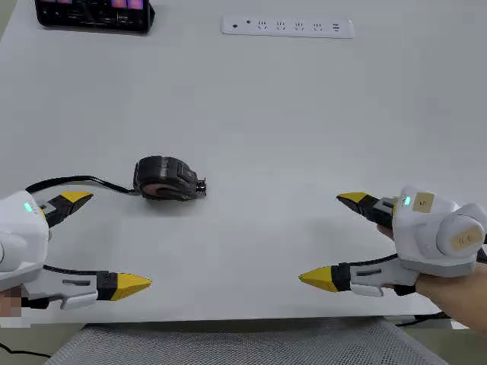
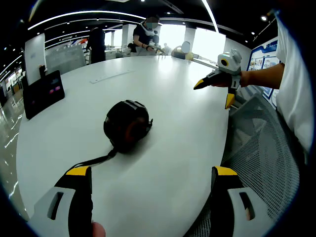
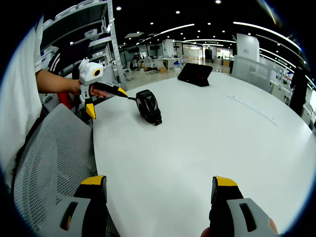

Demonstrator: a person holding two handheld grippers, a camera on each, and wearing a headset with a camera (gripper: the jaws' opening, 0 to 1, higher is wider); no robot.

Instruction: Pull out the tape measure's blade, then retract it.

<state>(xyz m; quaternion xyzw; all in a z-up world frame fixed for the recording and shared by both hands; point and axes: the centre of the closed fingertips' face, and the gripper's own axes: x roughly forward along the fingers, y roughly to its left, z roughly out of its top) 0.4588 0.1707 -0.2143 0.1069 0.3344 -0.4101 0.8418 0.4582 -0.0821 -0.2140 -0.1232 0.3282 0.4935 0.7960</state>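
While both stand spread wide and empty, the left claw (image 1: 109, 240) and right claw (image 1: 327, 238) flank one black tape measure (image 1: 166, 179) lying on the white worktop (image 1: 304, 129), nearer the left. Its blade looks fully wound in, so both the pull and the retraction appear still to do. Beyond lie one power strip (image 1: 288, 27) and one dark tablet (image 1: 93, 11).
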